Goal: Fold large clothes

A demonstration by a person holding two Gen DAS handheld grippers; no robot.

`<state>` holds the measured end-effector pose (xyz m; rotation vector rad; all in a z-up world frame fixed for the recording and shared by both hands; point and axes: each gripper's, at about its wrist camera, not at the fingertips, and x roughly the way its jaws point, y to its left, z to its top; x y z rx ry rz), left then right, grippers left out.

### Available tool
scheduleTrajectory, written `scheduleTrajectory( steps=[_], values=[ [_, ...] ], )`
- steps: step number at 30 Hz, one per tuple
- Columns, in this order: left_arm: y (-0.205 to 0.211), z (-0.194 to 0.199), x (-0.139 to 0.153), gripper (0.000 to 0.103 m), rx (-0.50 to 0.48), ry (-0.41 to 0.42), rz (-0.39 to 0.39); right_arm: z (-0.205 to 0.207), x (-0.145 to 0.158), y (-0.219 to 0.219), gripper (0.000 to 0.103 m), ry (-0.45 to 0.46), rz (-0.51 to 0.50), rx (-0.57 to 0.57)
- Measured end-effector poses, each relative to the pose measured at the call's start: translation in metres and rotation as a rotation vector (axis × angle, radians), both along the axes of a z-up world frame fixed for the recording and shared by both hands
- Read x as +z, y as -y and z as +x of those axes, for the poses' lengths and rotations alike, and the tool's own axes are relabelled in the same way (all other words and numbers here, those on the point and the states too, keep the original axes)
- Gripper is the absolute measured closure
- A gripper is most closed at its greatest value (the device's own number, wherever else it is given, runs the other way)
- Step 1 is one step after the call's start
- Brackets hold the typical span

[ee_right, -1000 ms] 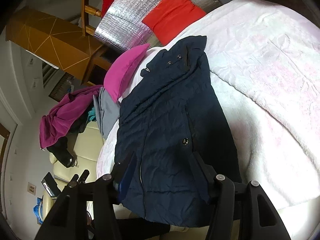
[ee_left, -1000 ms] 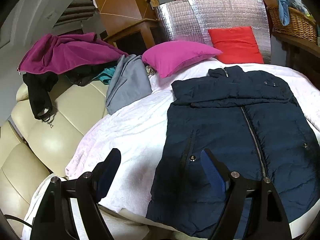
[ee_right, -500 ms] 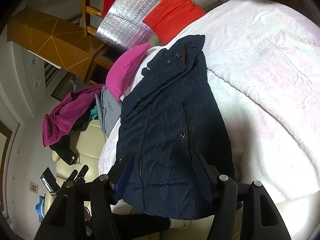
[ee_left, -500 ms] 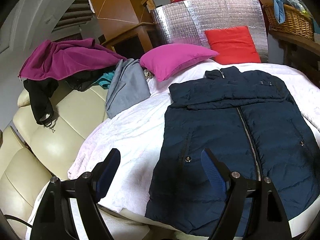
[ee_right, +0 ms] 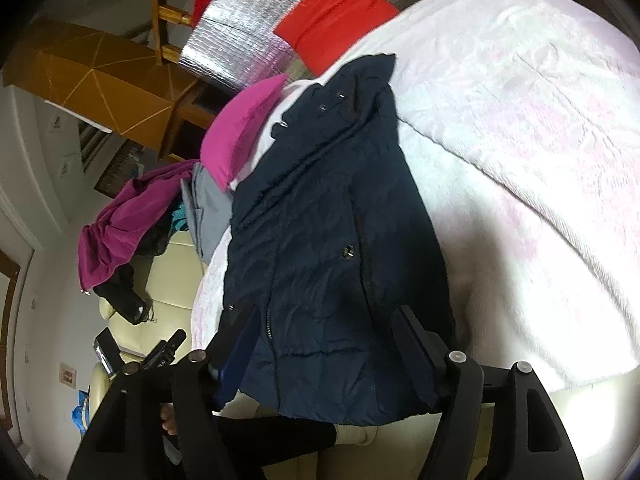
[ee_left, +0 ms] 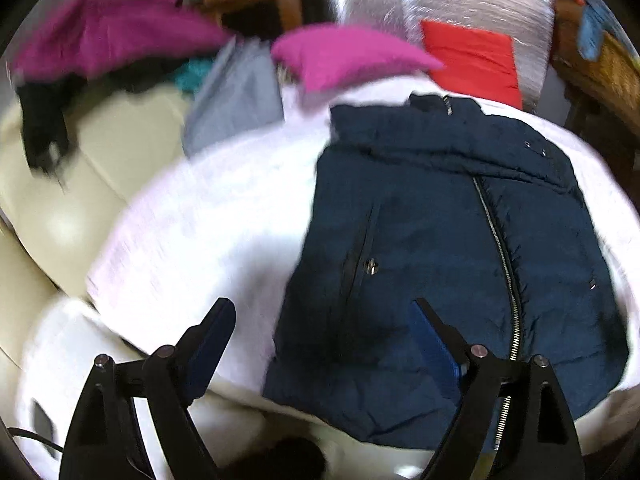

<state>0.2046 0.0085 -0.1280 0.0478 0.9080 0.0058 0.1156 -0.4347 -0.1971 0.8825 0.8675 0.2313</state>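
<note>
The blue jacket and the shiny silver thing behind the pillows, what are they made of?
The blue jacket looks like smooth, slightly shiny quilted nylon or polyester: puffy stitched rows, metal zipper and snaps. The silver sheet looks like foil-faced padding: mirror-like with a grid of dimples.

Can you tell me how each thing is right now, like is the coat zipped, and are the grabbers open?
Navy jacket: zipped, spread flat on the white blanket.
Left gripper: opening, nothing between its fingers.
Right gripper: opening, over the jacket's hem, not gripping it.
Pink pillow: lying beyond the jacket's collar.
Purple garment: unfolded, draped over the sofa.
</note>
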Motion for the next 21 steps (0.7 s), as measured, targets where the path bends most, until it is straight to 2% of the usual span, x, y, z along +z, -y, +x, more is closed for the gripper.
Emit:
scheduleTrajectory(
  steps=[3, 7, 10, 14, 19, 21],
  values=[
    [-0.026, 0.006, -0.009, 0.015, 0.047, -0.066, -0.096, 0.001, -0.006, 0.001, 0.031, -0.027, -0.003, -0.009],
    [-0.046, 0.013, -0.020, 0.015, 0.088, -0.118, -0.173, 0.003, -0.013, 0.004, 0.031, -0.054, 0.002, -0.031],
    [-0.053, 0.022, -0.032, 0.015, 0.084, -0.170, -0.225, 0.005, -0.019, 0.008, 0.031, -0.077, -0.003, -0.053],
    [-0.060, 0.024, -0.048, 0.015, 0.109, -0.178, -0.222, 0.012, -0.033, 0.015, 0.031, -0.121, -0.037, -0.099],
    [-0.074, 0.028, -0.065, 0.016, 0.123, -0.187, -0.271, 0.021, -0.051, 0.025, 0.031, -0.161, -0.039, -0.127],
    [-0.079, 0.032, -0.068, 0.021, 0.116, -0.197, -0.311, 0.027, -0.058, 0.023, 0.031, -0.170, -0.029, -0.113]
  ],
)
